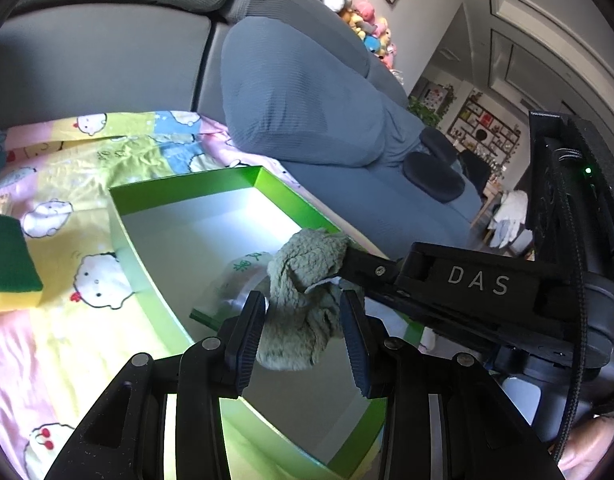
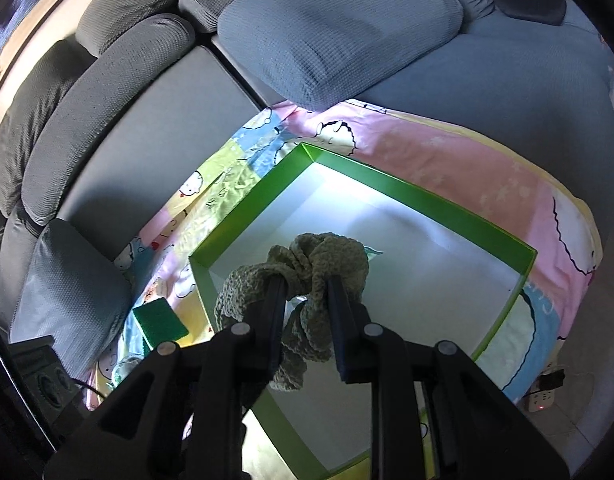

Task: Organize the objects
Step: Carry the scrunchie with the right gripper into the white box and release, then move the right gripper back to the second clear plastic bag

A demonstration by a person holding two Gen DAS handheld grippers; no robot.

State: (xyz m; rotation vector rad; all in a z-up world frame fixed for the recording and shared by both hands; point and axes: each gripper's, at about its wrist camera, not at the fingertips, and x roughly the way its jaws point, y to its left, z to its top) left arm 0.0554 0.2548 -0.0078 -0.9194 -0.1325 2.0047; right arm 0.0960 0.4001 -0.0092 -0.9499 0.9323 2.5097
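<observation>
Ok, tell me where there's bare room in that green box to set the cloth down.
The green box floor is bare along its far walls and toward its right wall. The crowded end is nearest the left tongs: a bagged item lies there under the cloth, which the right tongs hold.

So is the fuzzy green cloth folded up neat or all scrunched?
Scrunched. The cloth hangs in a crumpled wad from the right gripper over the green box.
</observation>
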